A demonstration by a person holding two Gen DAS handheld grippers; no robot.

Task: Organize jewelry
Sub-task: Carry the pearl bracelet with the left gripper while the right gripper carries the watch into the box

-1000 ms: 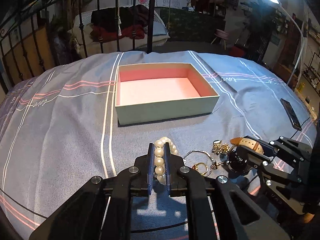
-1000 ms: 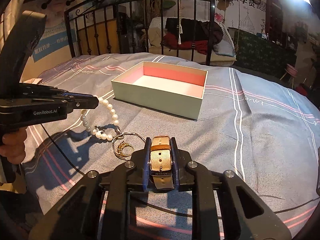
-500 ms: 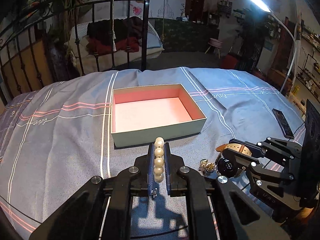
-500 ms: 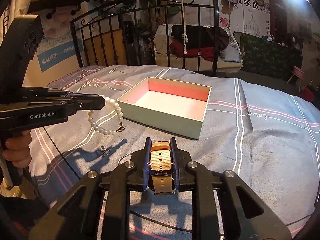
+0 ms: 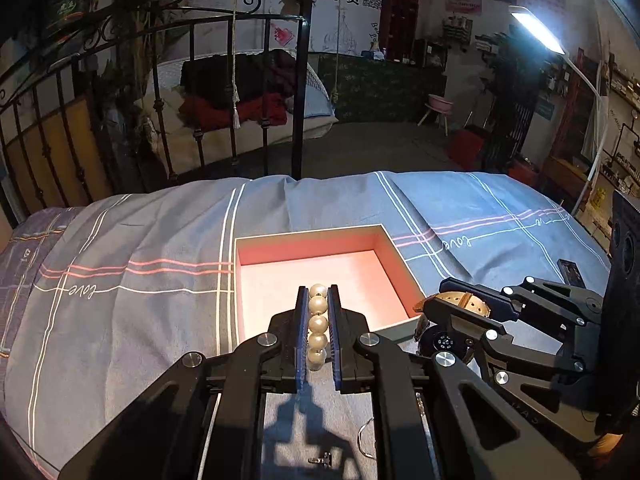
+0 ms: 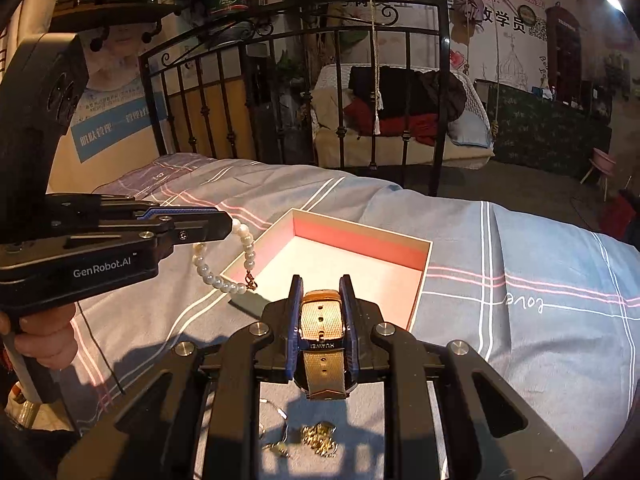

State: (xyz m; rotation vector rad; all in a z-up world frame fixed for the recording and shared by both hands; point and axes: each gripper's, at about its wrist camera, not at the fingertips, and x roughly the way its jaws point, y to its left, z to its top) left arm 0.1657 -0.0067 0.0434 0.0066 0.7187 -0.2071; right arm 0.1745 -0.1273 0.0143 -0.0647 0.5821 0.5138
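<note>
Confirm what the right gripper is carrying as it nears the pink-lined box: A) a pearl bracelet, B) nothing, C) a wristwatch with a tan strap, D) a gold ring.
C: the right gripper has its fingers closed on the wristwatch by its tan strap, short of the box; the pearl bracelet hangs from the left gripper.

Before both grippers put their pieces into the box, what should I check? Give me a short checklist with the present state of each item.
1. Left gripper shut on the pearl bracelet: ok.
2. Right gripper shut on the watch strap: ok.
3. Box open, nothing seen inside: ok.
4. Bracelet hangs free, its loop near the box's near corner: ok.
5. Both pieces fully above the box opening: not ok, both look short of it.
6. Small gold pieces remain on the bedspread to collect: not ok.
</note>
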